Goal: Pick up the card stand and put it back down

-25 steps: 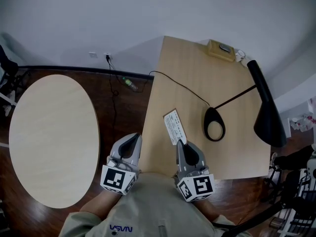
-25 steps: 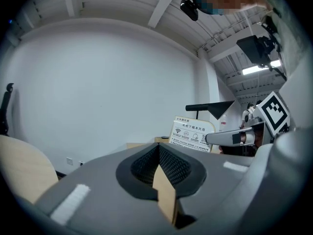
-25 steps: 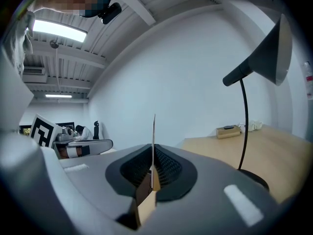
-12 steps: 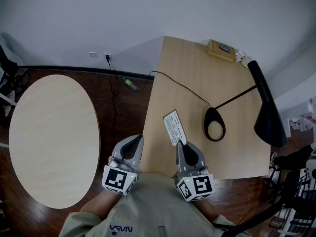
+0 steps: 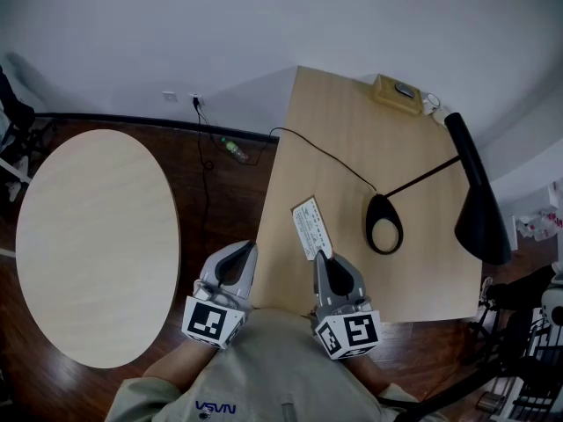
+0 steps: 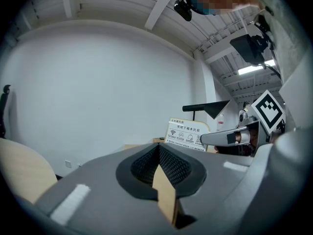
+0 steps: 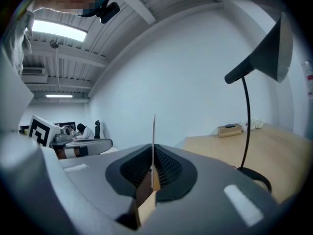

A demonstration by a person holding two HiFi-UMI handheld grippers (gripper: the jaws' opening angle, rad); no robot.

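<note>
- Pale wooden desk [image 5: 352, 130] stands against a white wall, with a round table [image 5: 97, 244] to its left on a dark floor [image 5: 220, 192].
- The card stand [image 5: 311, 227] rests upright on the desk near its front edge, just left of the round base of a black lamp [image 5: 384, 222].
- The right gripper [image 5: 323, 258] sits at the card stand's near end. In the right gripper view, the jaws are pressed together on the stand's thin edge [image 7: 154, 131], which rises straight from the seam between them.
- The left gripper [image 5: 232, 262] hangs just off the desk's left edge, its jaws closed together with nothing between them.
- A small tan box [image 5: 395, 92] lies at the far end of the desk.
</note>
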